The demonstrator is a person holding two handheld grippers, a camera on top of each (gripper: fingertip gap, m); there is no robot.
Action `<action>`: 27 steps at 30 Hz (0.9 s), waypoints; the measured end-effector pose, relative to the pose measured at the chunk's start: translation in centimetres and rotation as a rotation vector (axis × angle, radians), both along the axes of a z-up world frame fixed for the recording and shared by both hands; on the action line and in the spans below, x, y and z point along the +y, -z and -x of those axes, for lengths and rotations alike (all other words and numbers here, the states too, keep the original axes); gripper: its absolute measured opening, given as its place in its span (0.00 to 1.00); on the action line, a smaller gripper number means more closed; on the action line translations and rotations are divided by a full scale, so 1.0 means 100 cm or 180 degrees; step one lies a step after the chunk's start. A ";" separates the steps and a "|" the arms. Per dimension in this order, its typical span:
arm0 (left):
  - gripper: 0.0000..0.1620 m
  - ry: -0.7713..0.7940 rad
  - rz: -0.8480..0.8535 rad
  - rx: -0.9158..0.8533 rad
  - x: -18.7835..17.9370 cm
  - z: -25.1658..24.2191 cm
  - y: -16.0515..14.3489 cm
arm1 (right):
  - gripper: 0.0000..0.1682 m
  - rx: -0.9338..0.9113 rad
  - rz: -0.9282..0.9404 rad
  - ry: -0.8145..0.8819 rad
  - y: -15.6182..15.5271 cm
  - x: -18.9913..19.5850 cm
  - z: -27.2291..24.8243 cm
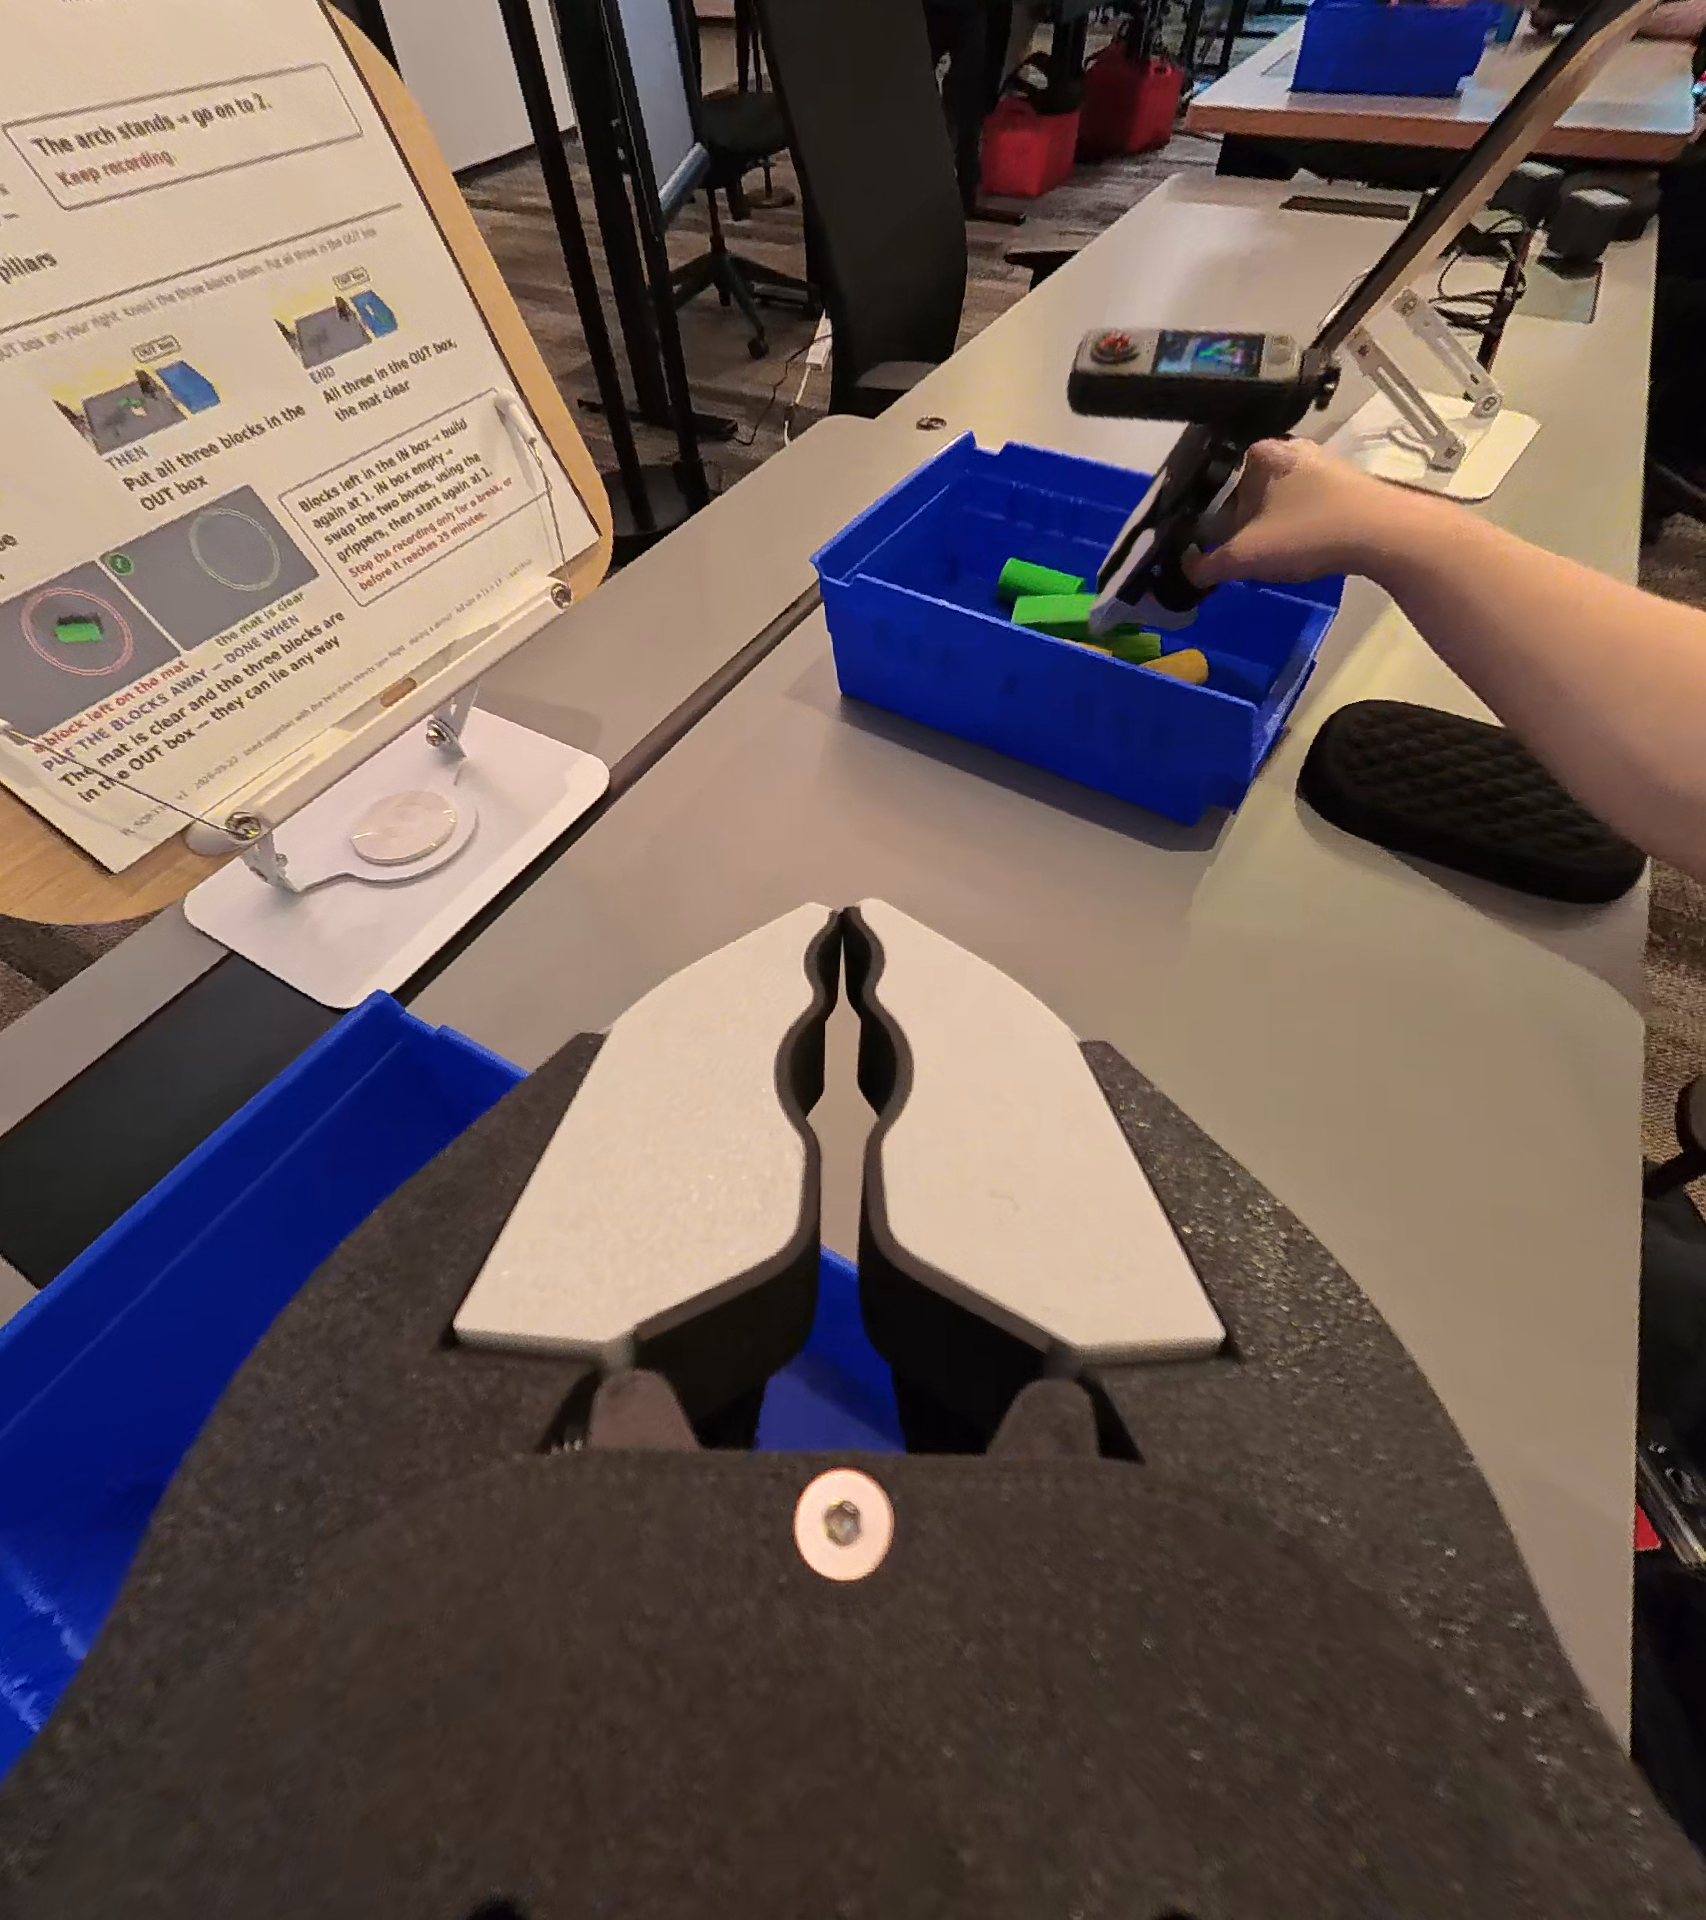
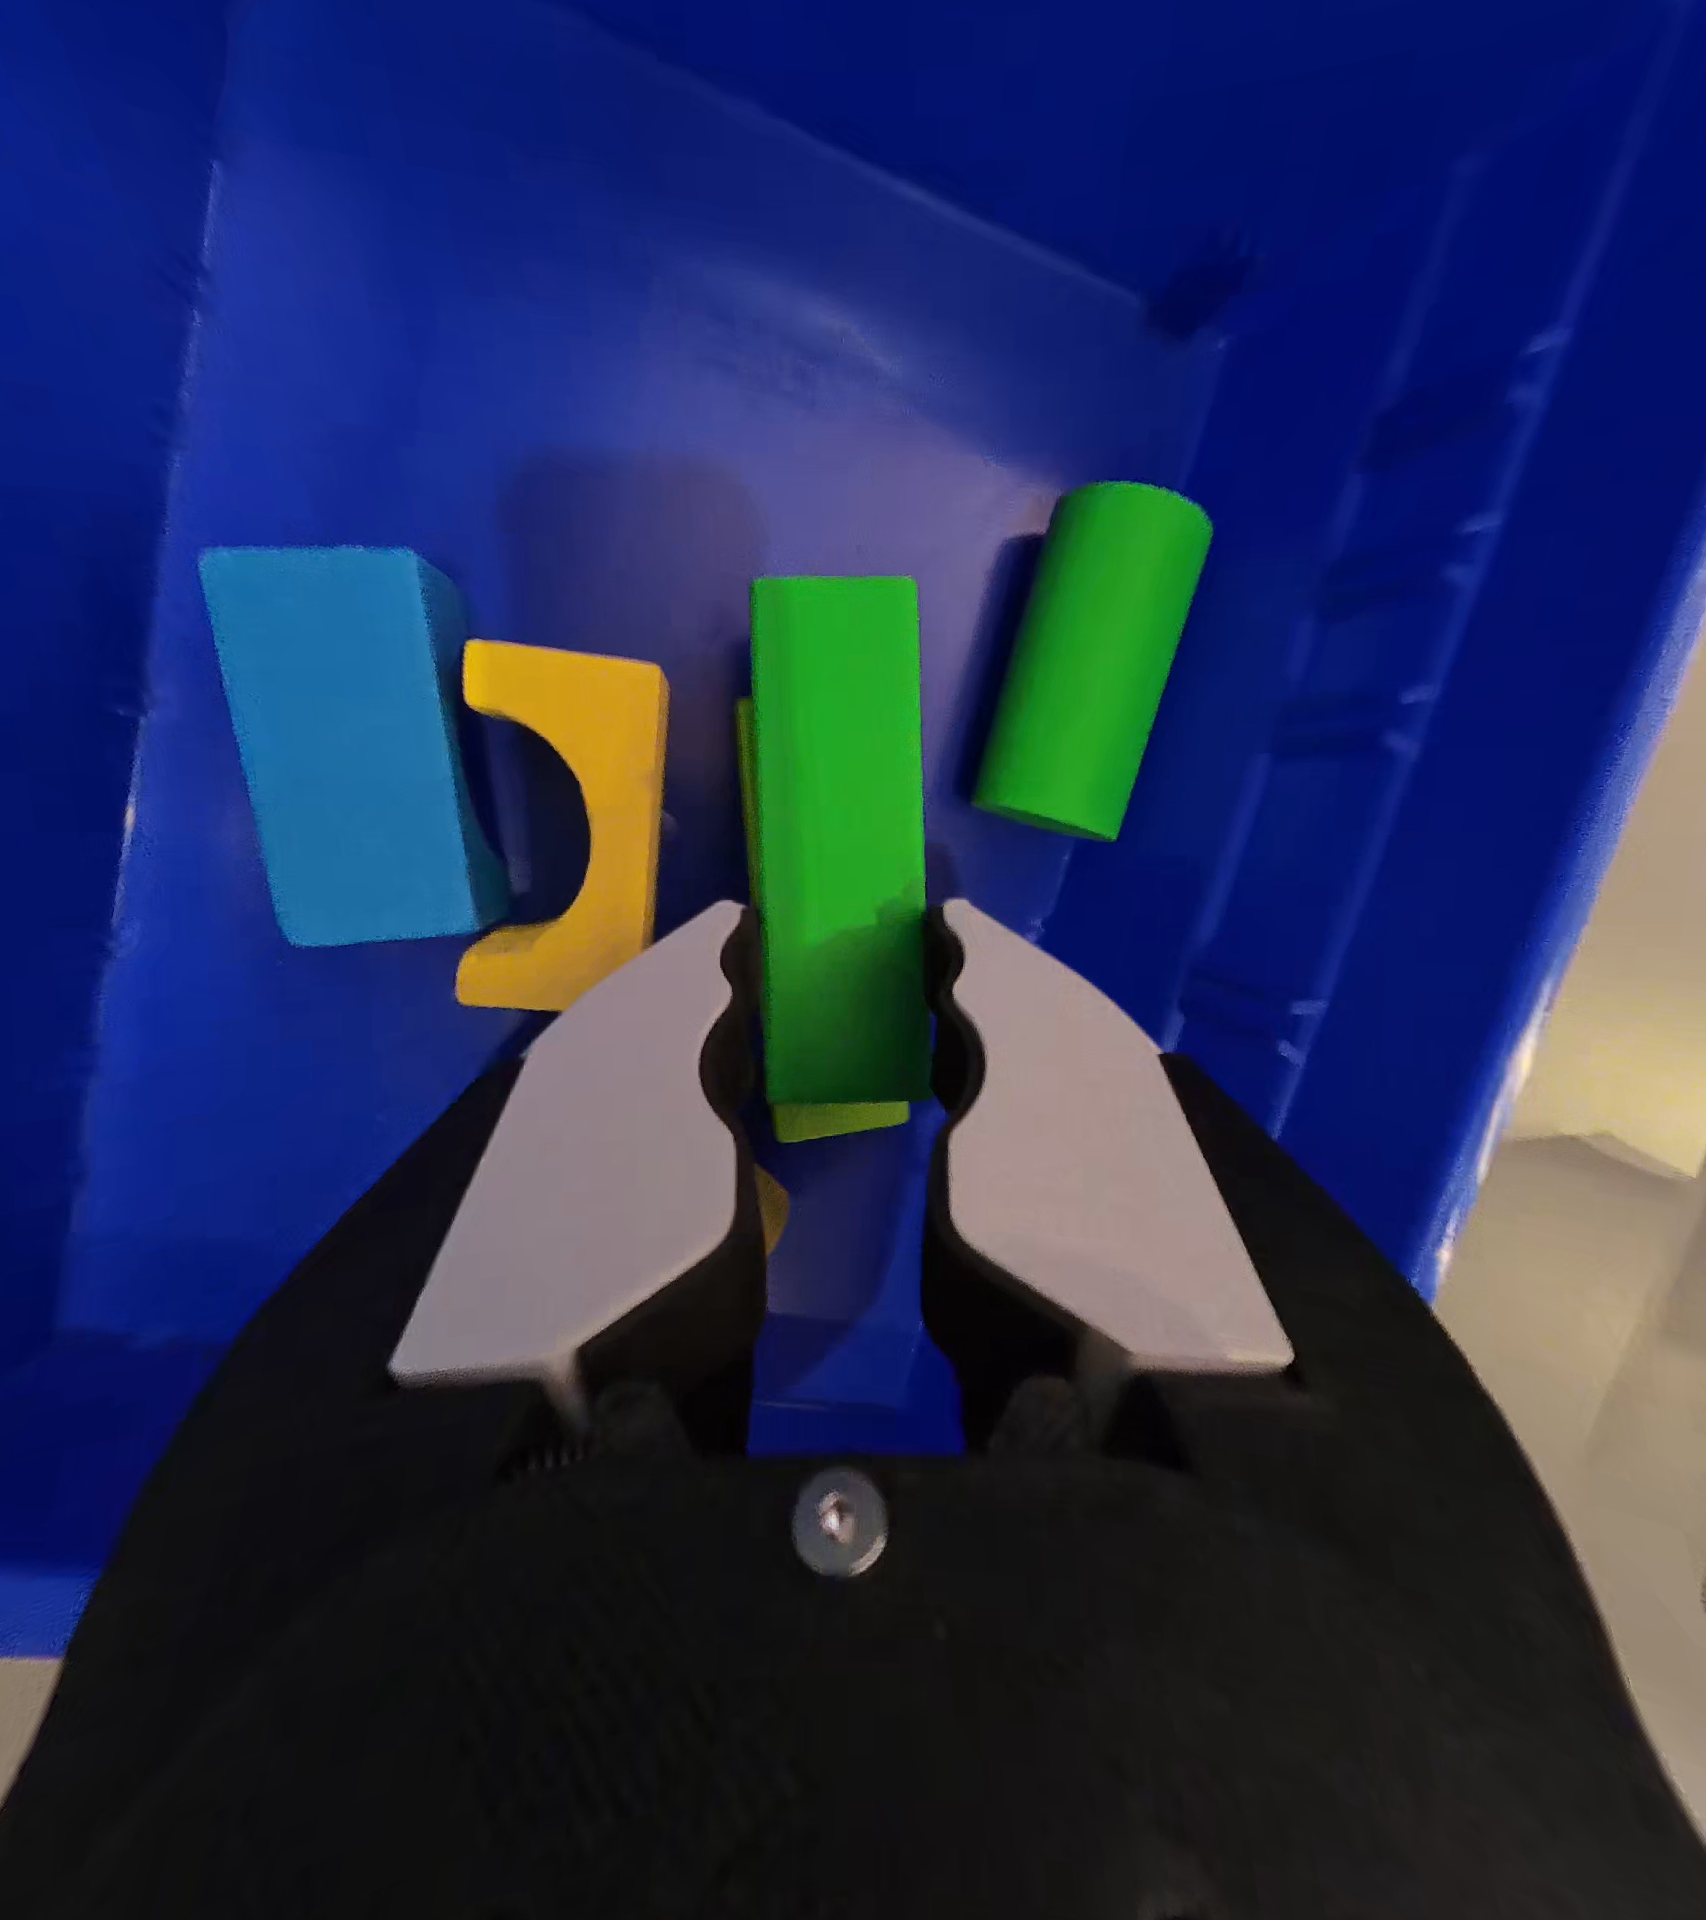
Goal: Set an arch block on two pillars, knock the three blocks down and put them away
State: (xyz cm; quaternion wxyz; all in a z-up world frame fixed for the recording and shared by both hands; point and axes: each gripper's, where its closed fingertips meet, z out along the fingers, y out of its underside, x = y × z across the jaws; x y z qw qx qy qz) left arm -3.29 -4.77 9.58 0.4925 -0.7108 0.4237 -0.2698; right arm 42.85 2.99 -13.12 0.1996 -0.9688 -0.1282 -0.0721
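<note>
Two grippers: the right gripper (image 2: 836, 914) pinches a green plank (image 2: 838, 831) mid-frame over the blue bin (image 2: 620, 312); released from here it may knock the yellow arch (image 2: 610, 810) or land crooked. The left gripper (image 1: 844, 914) idles, pressed together, holding nothing.

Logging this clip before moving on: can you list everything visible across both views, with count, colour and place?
Far bin: 1, blue, on the grey table, holding the blocks.
Near bin: 1, blue, under the left gripper.
Rectangular block: 1, green, between the right gripper's fingers.
Cylinder: 1, green, lying in the far bin.
Arch block: 1, yellow, on the far bin's floor.
Blue block: 1, light blue, beside the arch block.
Yellow-green block: 1, mostly hidden under the rectangular block.
Instruction sheet: 1, white, on a stand.
Wrist rest: 1, black, right of the far bin.
Left gripper: shut, empty.
Right gripper: shut on the rectangular block.
Hand: 1, holding the right gripper.
</note>
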 end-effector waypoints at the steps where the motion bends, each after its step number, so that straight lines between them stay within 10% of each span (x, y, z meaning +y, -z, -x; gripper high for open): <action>1: 0.00 0.0013 0.0038 -0.0017 0.001 -0.001 0.001 | 0.19 0.0001 0.0016 -0.0016 0.002 -0.001 0.000; 7: 0.05 -0.0336 0.0116 0.0015 0.019 0.018 0.006 | 0.20 0.0305 -0.1131 -0.0172 -0.074 0.008 0.004; 13: 0.35 -0.1534 0.0337 0.0124 0.059 0.104 0.020 | 0.27 0.0308 -0.1763 0.0094 -0.152 -0.002 -0.049; 27: 0.35 -0.2758 0.1473 0.0676 0.088 0.191 0.110 | 0.18 0.0737 0.0306 0.0410 -0.005 -0.013 -0.065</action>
